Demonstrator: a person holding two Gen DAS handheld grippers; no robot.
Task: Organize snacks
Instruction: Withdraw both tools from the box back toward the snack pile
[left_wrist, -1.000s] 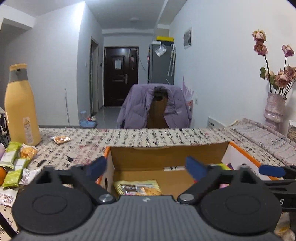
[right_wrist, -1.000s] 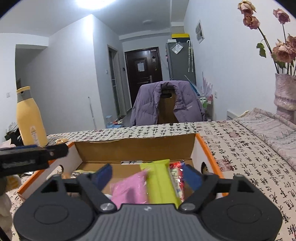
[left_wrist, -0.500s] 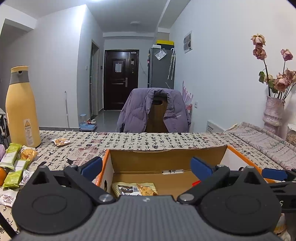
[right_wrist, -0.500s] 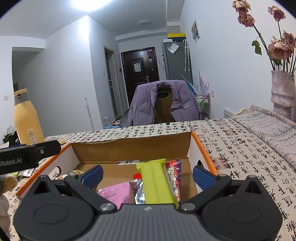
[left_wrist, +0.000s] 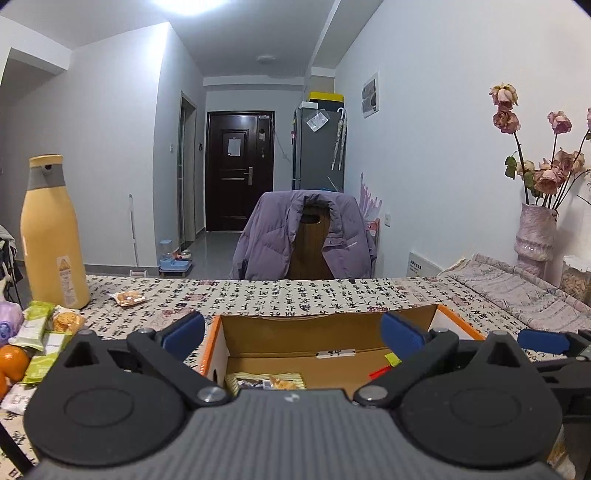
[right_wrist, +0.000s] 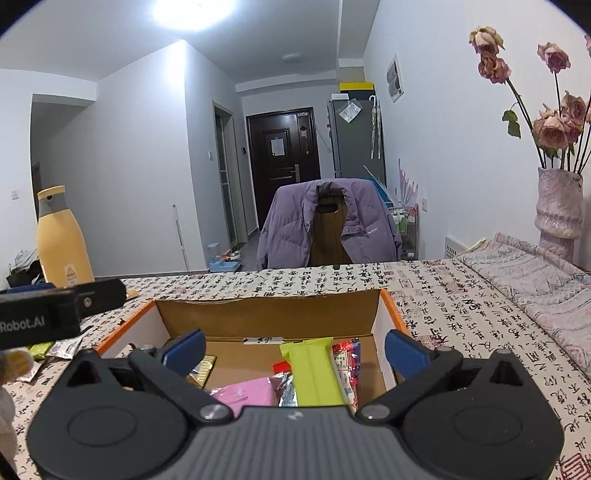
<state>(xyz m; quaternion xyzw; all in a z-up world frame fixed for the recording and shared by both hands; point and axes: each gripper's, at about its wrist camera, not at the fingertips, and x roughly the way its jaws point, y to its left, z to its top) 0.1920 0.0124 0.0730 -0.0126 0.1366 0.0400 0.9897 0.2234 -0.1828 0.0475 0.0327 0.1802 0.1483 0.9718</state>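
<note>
An open cardboard box (left_wrist: 306, 336) with an orange rim sits on the table, also in the right wrist view (right_wrist: 266, 317). It holds a green-and-brown snack pack (left_wrist: 266, 380), a lime-green bar (right_wrist: 310, 369), a pink pack (right_wrist: 247, 393) and a red-and-white pack (right_wrist: 345, 360). My left gripper (left_wrist: 291, 332) is open and empty above the box's near left part. My right gripper (right_wrist: 293, 349) is open and empty above the packs in the box. Loose snack packs (left_wrist: 40, 332) lie on the table at the left.
A tall yellow bottle (left_wrist: 51, 236) stands at the table's left. An orange (left_wrist: 13, 362) lies by the loose packs. A small snack (left_wrist: 127, 297) lies farther back. A vase of dried roses (left_wrist: 535, 232) stands at the right. A chair with a purple jacket (left_wrist: 306, 236) is behind the table.
Both grippers have opened wider and lifted and pulled back from the box. The lime-green bar and pink pack now lie loose in the box.
</note>
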